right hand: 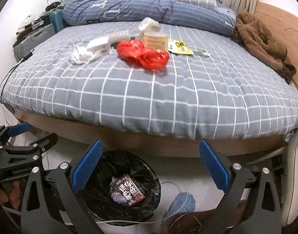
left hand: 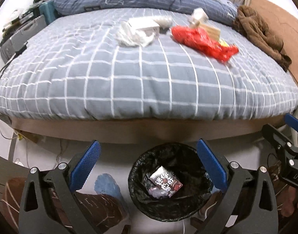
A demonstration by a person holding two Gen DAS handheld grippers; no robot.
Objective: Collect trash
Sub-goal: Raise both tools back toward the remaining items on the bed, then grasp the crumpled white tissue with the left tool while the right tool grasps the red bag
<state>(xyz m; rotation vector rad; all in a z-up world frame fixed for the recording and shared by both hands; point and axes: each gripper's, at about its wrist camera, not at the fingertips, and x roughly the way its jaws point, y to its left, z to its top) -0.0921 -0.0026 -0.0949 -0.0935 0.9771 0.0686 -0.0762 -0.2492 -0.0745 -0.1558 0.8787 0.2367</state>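
Note:
A bin lined with a black bag (left hand: pixel 168 183) (right hand: pixel 121 189) stands on the floor at the bed's foot, with a dark printed carton (left hand: pixel 165 182) (right hand: pixel 127 193) lying inside. On the grey checked bed (left hand: pixel 149 74) (right hand: pixel 149 89) lies trash: a red plastic bag (left hand: pixel 201 41) (right hand: pixel 143 54), crumpled white tissue (left hand: pixel 131 35) (right hand: pixel 80 55), a small white box (left hand: pixel 145 25) (right hand: pixel 99 45), a cream tub (right hand: pixel 155 41) and a yellow-and-white wrapper (right hand: pixel 180 46). My left gripper (left hand: pixel 149 165) hangs open above the bin, nothing between its pads. My right gripper (right hand: pixel 150 167) is open and empty too, beside the bin.
A folded blue duvet (right hand: pixel 149 9) and a brown garment (right hand: pixel 264 42) lie at the bed's far side. Grey cases (right hand: pixel 32 39) stand to the left of the bed. A blue patch (left hand: pixel 108 183) and brown patterned legs (left hand: pixel 102 210) are near the bin, with thin white cables on the floor.

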